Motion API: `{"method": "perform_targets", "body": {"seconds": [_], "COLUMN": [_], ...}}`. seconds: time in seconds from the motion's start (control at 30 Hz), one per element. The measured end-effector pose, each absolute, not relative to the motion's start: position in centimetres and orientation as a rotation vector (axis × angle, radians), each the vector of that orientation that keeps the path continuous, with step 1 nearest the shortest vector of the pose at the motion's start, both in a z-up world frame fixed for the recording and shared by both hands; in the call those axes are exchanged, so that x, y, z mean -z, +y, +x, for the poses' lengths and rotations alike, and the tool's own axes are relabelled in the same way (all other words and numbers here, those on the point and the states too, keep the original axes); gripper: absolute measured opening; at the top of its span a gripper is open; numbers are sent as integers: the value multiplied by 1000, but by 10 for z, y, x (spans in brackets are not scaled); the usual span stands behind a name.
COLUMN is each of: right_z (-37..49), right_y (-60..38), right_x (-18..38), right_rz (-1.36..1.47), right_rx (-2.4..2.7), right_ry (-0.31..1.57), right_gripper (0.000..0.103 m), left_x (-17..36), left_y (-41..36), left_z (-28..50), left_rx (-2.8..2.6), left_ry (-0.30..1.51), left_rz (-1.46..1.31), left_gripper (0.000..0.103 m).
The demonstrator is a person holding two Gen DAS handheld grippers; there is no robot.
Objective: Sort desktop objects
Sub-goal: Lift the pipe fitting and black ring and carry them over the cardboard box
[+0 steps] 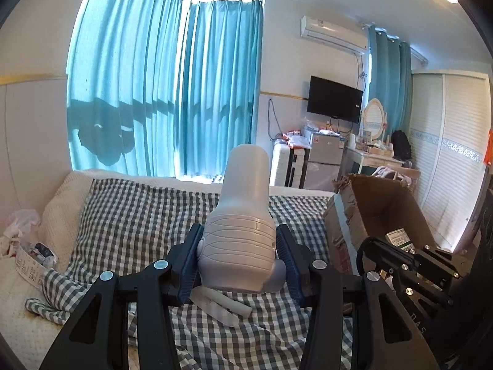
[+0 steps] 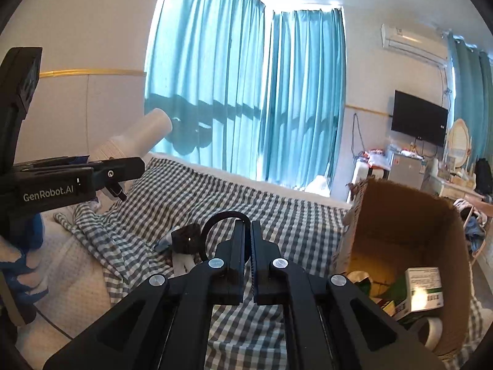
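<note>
My left gripper (image 1: pixel 237 246) is shut on a grey-white plastic bottle (image 1: pixel 243 209) with a ribbed body and a wide cap, held above the checked bedcover; it also shows in the right wrist view (image 2: pixel 135 141). My right gripper (image 2: pixel 249 231) is shut on a thin black loop of cord (image 2: pixel 222 215) that arches beside its fingertips. An open cardboard box (image 2: pixel 400 215) stands to the right, also in the left wrist view (image 1: pixel 379 203). It holds a white carton (image 2: pixel 423 286), a roll of tape (image 2: pixel 431 333) and other packets.
A black adapter (image 2: pixel 186 239) and a white object lie on the checked cover (image 2: pixel 277 212). A white tube (image 1: pixel 222 305) lies under the bottle. Receipt and keys (image 1: pixel 37 252) sit at the left. Curtains, TV and fridge stand behind.
</note>
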State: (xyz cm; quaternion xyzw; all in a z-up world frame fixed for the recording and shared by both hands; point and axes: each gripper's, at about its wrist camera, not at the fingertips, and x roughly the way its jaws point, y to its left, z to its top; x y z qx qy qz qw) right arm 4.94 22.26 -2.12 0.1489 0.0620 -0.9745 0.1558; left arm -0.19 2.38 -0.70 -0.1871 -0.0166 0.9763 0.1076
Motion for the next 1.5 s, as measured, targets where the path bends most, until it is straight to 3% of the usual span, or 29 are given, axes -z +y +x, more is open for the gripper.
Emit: {"method": "perform_targets", "body": {"seconds": [0.17,0.33,0.4,0.43,0.67,0.73,0.8,0.87,1.17,1.33,1.37,1.43,1.5], "right_z": [63,73,74,75,70,66,64,61,43,32,30,28,24], "right_y": [238,257,265,269,303,315,325,337,374,385,384,384,385], "right_x": [8,-3,-6,-7,-9,-7,-5,-4,14,27,29,34,38], "right_rz": [364,320,314,312,325,346,356,371,494,597,619,647,678], "right_rx": [2835,2900,2919,2929,3007,3033,3062,3091,3183,3190,3185,3188,3174], "right_ry": [173,161,150,143,78,65,45,22,-18,-42,-39,-30,-37], "right_gripper": [3,3,3,3,3,3,3,3,3,3,3,3,3], "left_x": [-10,-23,-24,-23,21,43,69,100,208,246,251,254,245], "left_y": [28,43,53,58,59,64,72,83,105,108,108,106,104], "left_z": [13,16,12,8,-34,-42,-39,-30,-23,-26,-26,-27,-27], "left_rx": [-2856,-2832,-2804,-2788,-2796,-2688,-2633,-2605,-2419,-2260,-2251,-2243,-2276], "left_ry": [-127,-91,-67,-51,57,100,201,366,590,595,591,554,520], "left_rz": [-457,-424,-434,-443,-676,-812,-897,-962,-1310,-1480,-1493,-1490,-1465], "left_gripper": [49,45,30,30,29,33,63,71,71,72,70,42,42]}}
